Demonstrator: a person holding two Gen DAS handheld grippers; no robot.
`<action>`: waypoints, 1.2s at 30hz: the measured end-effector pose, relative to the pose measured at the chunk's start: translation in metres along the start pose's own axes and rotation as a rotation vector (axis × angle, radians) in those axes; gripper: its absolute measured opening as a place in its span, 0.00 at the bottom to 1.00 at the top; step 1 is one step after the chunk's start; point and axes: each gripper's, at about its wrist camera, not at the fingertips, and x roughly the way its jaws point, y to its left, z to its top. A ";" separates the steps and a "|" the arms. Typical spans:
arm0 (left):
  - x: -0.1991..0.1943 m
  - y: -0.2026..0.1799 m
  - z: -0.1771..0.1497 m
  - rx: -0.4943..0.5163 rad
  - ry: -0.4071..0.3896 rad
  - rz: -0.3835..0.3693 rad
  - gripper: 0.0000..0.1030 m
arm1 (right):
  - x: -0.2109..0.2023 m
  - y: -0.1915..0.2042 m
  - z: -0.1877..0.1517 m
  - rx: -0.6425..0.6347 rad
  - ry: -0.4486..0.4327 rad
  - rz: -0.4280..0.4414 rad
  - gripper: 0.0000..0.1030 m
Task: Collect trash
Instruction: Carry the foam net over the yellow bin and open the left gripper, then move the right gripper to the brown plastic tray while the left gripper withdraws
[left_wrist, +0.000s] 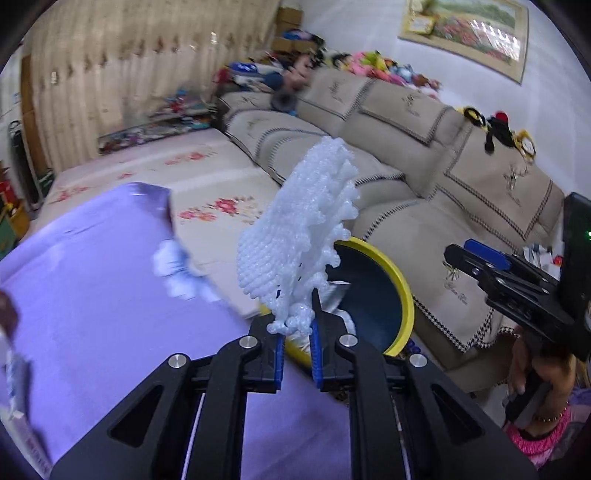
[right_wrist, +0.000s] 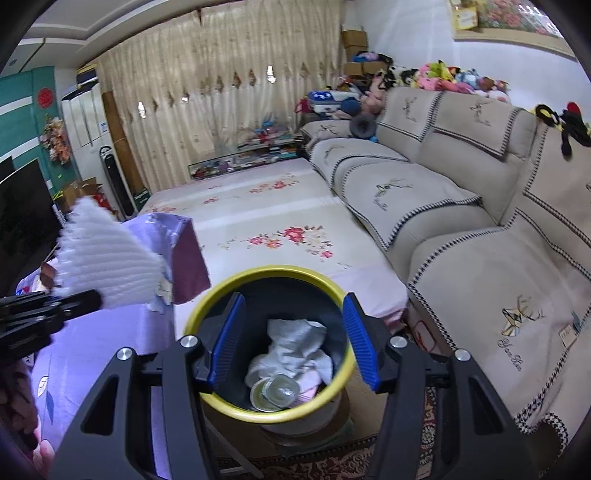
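Living room: one bin (right_wrist: 273, 343); left gripper (left_wrist: 297, 332) clamps one foam net (left_wrist: 299, 229); right gripper (right_wrist: 293, 339) apart, empty.

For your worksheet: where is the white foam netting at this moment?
The white foam netting is pinched in the left tongs, held up in the air beside the yellow-rimmed bin; the right wrist view shows it at far left, above the purple cloth.

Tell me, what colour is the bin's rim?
Yellow, around a dark inside; the bin shows best in the right wrist view.

Black fingers (right_wrist: 236, 339) with ribbed blue pads (right_wrist: 360, 343).
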 end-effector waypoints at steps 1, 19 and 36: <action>0.018 -0.007 0.005 0.009 0.021 -0.024 0.12 | 0.000 -0.004 -0.001 0.005 0.001 -0.004 0.51; 0.064 -0.016 0.004 -0.022 0.072 -0.049 0.71 | 0.007 -0.033 -0.012 0.052 0.020 -0.014 0.51; -0.177 0.129 -0.154 -0.203 -0.193 0.370 0.95 | 0.019 0.109 -0.010 -0.140 0.066 0.190 0.51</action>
